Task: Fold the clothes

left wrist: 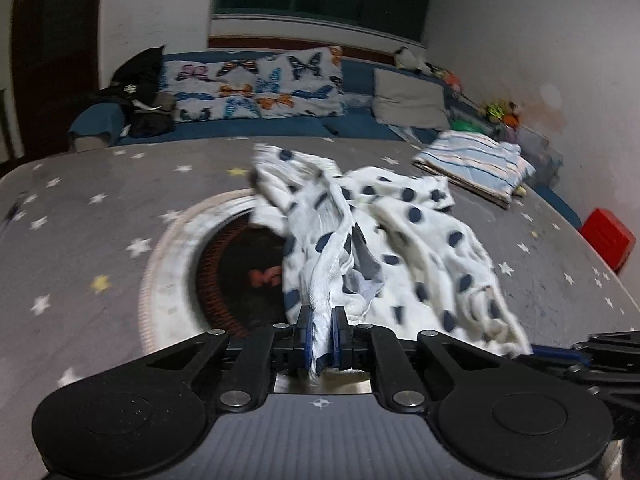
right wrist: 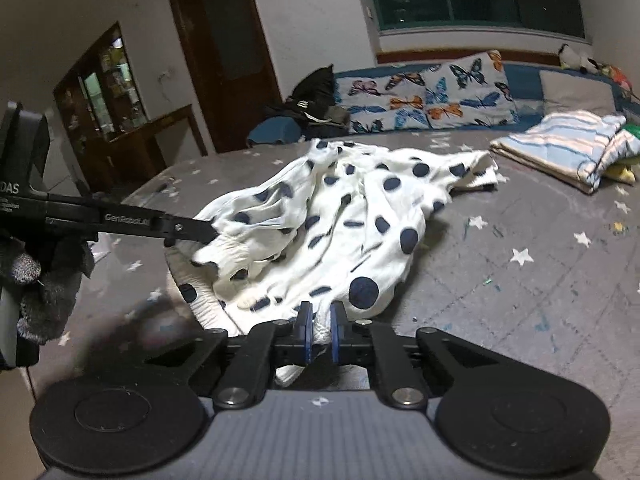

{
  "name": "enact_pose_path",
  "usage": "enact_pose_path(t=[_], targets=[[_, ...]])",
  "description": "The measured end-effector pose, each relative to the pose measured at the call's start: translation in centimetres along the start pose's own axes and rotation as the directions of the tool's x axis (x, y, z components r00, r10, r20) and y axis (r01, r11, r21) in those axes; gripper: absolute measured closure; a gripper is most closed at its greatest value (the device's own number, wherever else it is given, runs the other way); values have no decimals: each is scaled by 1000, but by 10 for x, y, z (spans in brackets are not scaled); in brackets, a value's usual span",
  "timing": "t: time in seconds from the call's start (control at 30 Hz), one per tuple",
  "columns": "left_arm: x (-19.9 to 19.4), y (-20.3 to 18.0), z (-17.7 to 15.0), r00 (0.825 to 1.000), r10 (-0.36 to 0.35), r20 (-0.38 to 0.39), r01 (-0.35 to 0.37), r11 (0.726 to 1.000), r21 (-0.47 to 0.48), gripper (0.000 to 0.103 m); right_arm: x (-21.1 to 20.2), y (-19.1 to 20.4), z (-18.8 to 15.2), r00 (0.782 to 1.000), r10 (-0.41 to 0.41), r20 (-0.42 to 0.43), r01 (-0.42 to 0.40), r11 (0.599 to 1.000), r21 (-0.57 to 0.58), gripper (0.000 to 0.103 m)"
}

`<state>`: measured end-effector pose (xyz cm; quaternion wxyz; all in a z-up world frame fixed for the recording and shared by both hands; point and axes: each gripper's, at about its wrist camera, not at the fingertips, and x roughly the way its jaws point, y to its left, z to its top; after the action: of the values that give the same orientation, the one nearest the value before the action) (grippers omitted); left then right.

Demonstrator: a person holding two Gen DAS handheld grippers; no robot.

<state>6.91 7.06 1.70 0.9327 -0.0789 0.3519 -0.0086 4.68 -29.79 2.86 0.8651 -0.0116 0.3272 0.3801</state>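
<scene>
The white garment with dark blue dots (left wrist: 384,232) lies crumpled on the grey star-printed bedcover (left wrist: 80,216), its near edge lifted off the surface at two places. The left gripper (left wrist: 322,338) has its jaws drawn narrow on a bunched fold of that near edge, cloth pinched between the blue pads (left wrist: 306,336). The right gripper (right wrist: 320,334) grips another part of the same edge, its jaws likewise close together with white fabric between them. From the right wrist view, the left gripper comes in from the side and meets the cloth at its far left corner; a gloved hand (right wrist: 36,280) holds that tool. The fabric is slightly blurred.

Just beyond the garment to the right rests a folded striped stack (left wrist: 476,164), apart from it. A butterfly-print pillow (left wrist: 260,84) and a grey pillow (left wrist: 410,98) stand along the blue headboard. A red box (left wrist: 608,238) sits off the bed's right edge.
</scene>
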Motion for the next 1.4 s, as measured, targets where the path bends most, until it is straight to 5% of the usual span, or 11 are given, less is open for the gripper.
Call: enact_pose_path(t=[0.37,0.7,0.8,0.93,1.2,1.4], targets=[[-77,30,-54,996,-54,-64,50,996,-68,93,-67,24,-18,986,143,-88,-152,984,-96,95],[-107,35,-103,974,-64,-219,57,998,-39,89,-104,39,-45,931,223,-290,-271,953,-137,94],[-113,39,-96,976,-62,-208,58,998,-25,86,-107,28,-35,946,184,-267,-227,964,-139,92],[-124,38,-80,990,-51,-135,54,998,16,62,-94,3,-10,972,117,-205,-143,983,-118,90],[-92,42,-54,995,-52,-83,52,999,-4,60,-30,-61,44,993,-26,-117,20,998,-56,79],[-43,34,-38,989,-63,-136,62,998,-8,54,33,-103,79,990,-87,-111,89,996,19,71]])
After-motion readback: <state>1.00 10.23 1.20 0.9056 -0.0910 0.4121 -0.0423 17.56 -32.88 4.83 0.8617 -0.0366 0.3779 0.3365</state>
